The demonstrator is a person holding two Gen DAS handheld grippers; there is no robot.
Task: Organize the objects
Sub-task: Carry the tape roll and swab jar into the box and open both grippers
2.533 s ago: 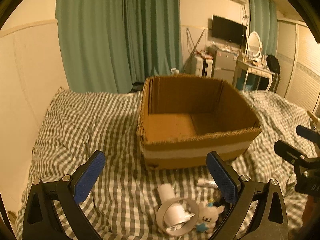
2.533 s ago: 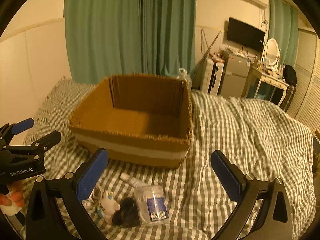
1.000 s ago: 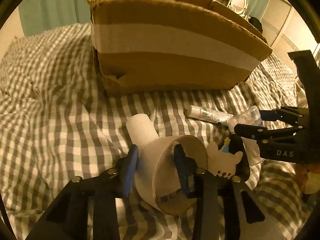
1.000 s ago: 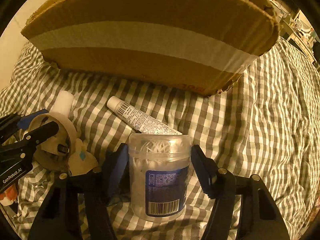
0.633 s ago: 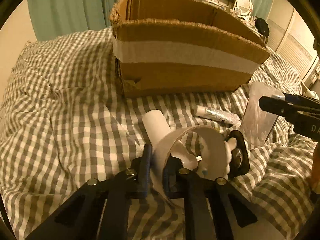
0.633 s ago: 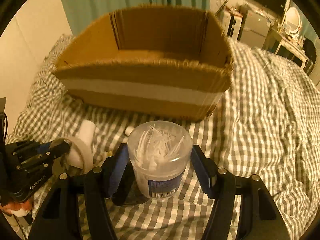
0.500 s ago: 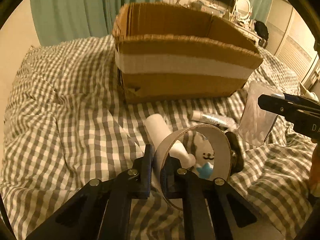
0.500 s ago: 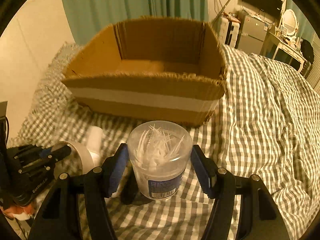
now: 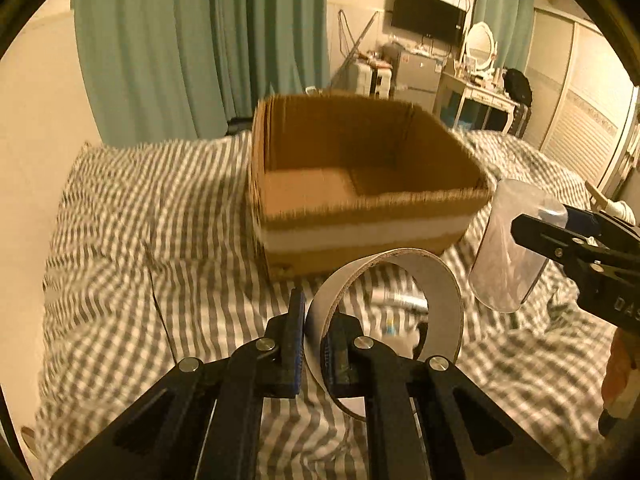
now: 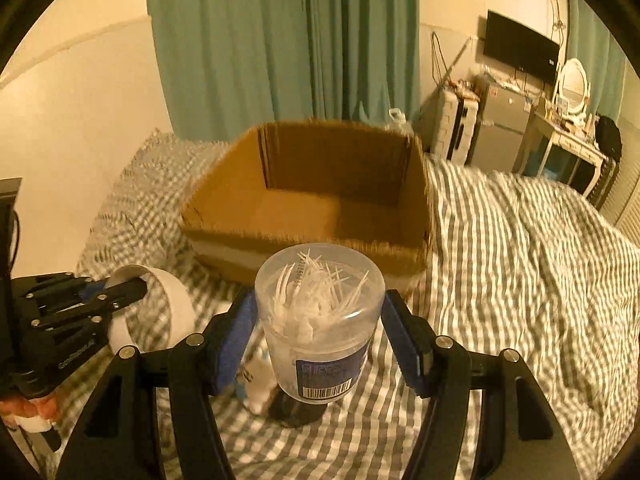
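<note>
My left gripper (image 9: 314, 334) is shut on the wall of a white tape roll (image 9: 436, 280) and holds it up above the bed, short of an open cardboard box (image 9: 360, 184). My right gripper (image 10: 318, 336) is shut on a clear plastic jar of cotton swabs (image 10: 320, 320) with a blue label, held upright in the air before the box (image 10: 312, 200). The jar (image 9: 508, 248) also shows at the right of the left wrist view, and the tape roll (image 10: 172, 304) at the left of the right wrist view. The box inside looks bare.
A checked bedspread (image 9: 140, 240) covers the bed. A small tube (image 9: 400, 302) and other small items lie on it below the grippers. A wall (image 10: 80, 120) and green curtains (image 10: 280, 40) stand behind; furniture (image 10: 520, 120) is at far right.
Both grippers have risen from the bed with their objects, the tape roll and the swab jar, and now look down into the box from higher up.
</note>
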